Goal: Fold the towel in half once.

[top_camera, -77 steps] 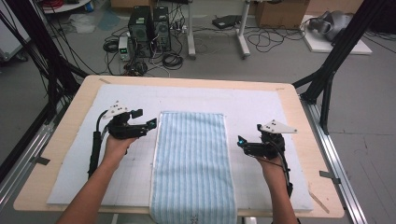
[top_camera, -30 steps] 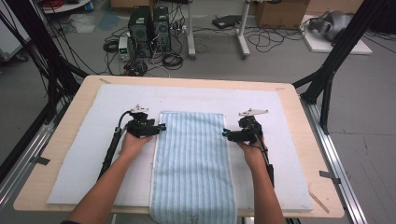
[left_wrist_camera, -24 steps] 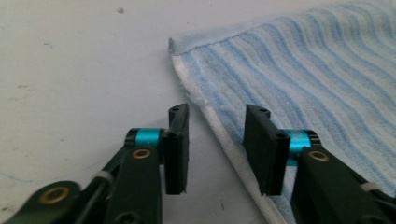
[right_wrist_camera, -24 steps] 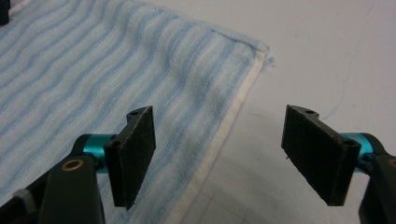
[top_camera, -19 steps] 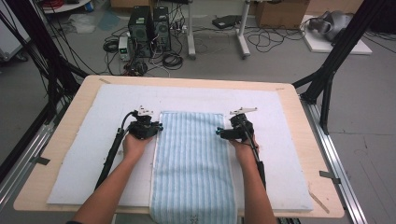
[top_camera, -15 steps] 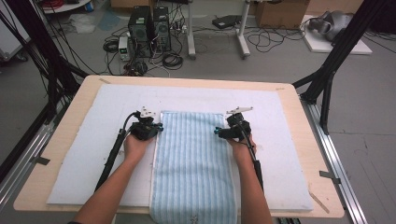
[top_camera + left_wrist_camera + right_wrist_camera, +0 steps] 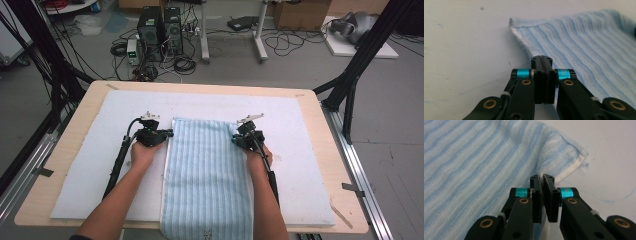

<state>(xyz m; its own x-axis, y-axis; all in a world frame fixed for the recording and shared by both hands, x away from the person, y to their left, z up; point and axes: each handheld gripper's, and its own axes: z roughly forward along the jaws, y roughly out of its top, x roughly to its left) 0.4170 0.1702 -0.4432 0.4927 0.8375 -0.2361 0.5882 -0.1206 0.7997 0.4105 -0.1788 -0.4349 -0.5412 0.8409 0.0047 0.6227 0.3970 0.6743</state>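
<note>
A light blue striped towel lies lengthwise in the middle of the high view, on a white mat covering the wooden table. The left gripper sits at the towel's left edge near its far corner, jaws just closed and clamped on the hem. The right gripper has just pinched the opposite edge, jaws together on the cloth.

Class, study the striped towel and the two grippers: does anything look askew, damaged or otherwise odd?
Nothing is damaged or spilled. The blue striped towel lies flat on the white mat, its near end hanging over the table's front edge. The left gripper and right gripper are shut at its side edges near the far corners.
</note>
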